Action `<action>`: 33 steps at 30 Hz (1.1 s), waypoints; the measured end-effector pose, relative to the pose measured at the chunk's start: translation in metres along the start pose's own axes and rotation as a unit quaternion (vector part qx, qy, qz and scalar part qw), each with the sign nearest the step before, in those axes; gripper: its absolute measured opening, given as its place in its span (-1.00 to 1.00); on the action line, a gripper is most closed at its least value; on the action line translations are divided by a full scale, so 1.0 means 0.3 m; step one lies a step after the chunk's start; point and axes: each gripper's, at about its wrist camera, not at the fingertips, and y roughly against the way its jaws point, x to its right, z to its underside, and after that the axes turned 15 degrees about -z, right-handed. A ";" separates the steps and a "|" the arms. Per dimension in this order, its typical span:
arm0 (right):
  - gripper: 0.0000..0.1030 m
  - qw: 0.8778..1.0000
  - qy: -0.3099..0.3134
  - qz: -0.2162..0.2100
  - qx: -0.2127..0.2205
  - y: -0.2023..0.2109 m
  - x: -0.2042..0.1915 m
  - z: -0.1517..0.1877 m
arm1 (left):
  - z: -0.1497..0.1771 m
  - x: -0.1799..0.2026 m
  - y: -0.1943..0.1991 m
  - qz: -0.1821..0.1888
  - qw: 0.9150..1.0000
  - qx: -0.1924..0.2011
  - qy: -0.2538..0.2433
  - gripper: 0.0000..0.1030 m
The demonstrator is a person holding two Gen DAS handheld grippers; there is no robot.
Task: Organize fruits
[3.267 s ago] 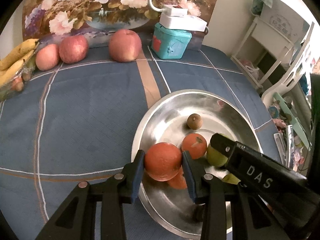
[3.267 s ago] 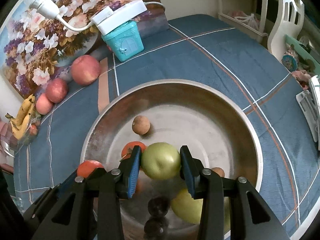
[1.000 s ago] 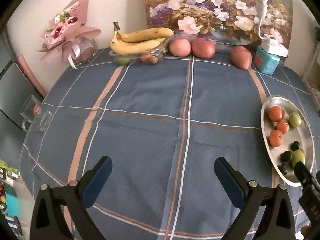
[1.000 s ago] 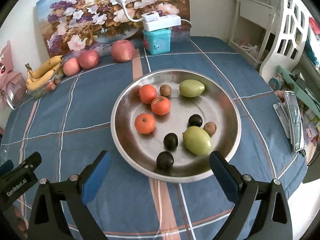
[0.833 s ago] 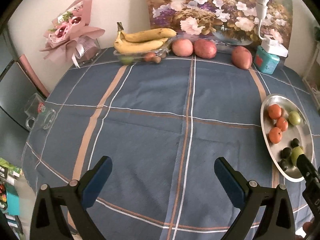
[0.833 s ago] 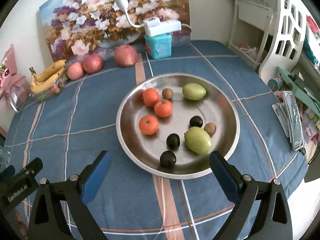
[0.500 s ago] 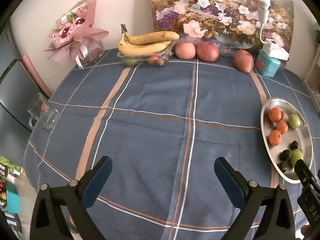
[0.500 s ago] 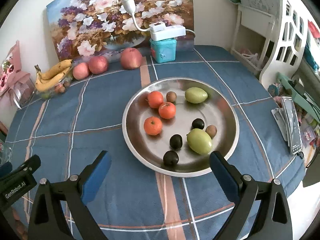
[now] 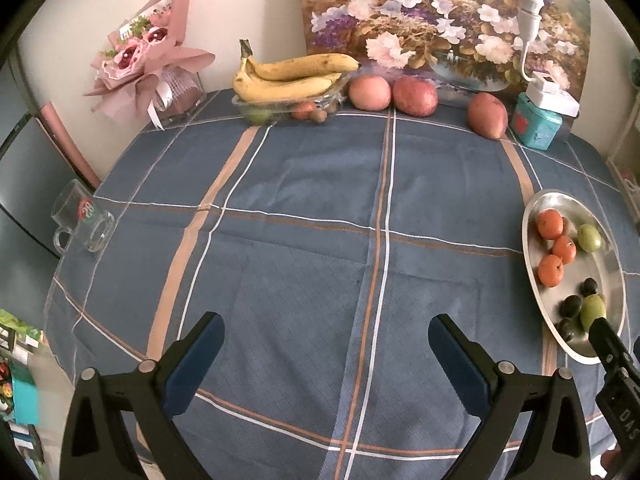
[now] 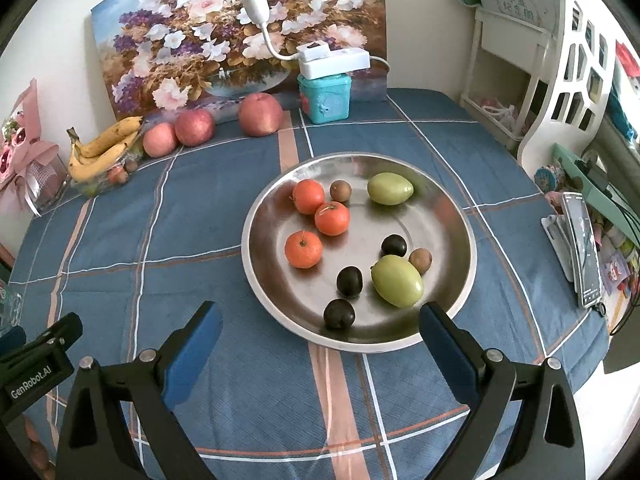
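Note:
A round metal plate [image 10: 460, 216] on the blue checked tablecloth holds three oranges [image 10: 303, 249], two green fruits [image 10: 397, 280], three dark plums [image 10: 349, 281] and two small brown fruits [image 10: 340, 191]. My right gripper [image 10: 318, 344] is wide open and empty, raised just in front of the plate. My left gripper [image 9: 326, 354] is wide open and empty above the bare cloth, with the plate [image 9: 610, 248] at its far right. Three apples [image 9: 414, 95] and a tray of bananas [image 9: 294, 76] stand along the back edge.
A flower painting [image 10: 240, 36], a teal box [image 10: 325, 97] with a white power strip and a pink bouquet [image 9: 150, 56] line the back. A glass mug [image 9: 82, 222] stands at the left table edge. A white chair [image 10: 576, 92] and a phone [image 10: 582, 248] are at right.
Both grippers let go of an orange and a green fruit on the plate, opened wide and pulled back and up. Over the last second they kept rising slightly.

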 end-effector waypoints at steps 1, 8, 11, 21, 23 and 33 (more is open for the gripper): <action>0.91 1.000 0.000 0.000 -0.001 -0.001 0.000 0.000 | 0.000 -0.001 -0.002 0.001 1.000 -0.001 0.000 1.00; 0.91 1.000 -0.001 0.002 -0.004 -0.002 -0.005 0.002 | 0.002 -0.004 -0.012 0.007 1.000 -0.010 0.004 1.00; 0.91 1.000 -0.002 0.002 -0.004 -0.003 -0.003 0.002 | 0.003 -0.006 -0.013 0.009 1.000 -0.012 0.005 1.00; 0.91 1.000 -0.004 0.004 -0.006 -0.005 -0.007 0.005 | 0.003 -0.012 -0.027 0.012 1.000 -0.023 0.011 1.00; 0.91 1.000 -0.004 0.004 -0.006 -0.005 -0.007 0.005 | 0.004 -0.011 -0.030 0.012 1.000 -0.026 0.013 1.00; 0.91 1.000 -0.004 0.004 -0.008 -0.003 -0.007 0.002 | 0.004 -0.013 -0.036 0.012 0.999 -0.029 0.013 1.00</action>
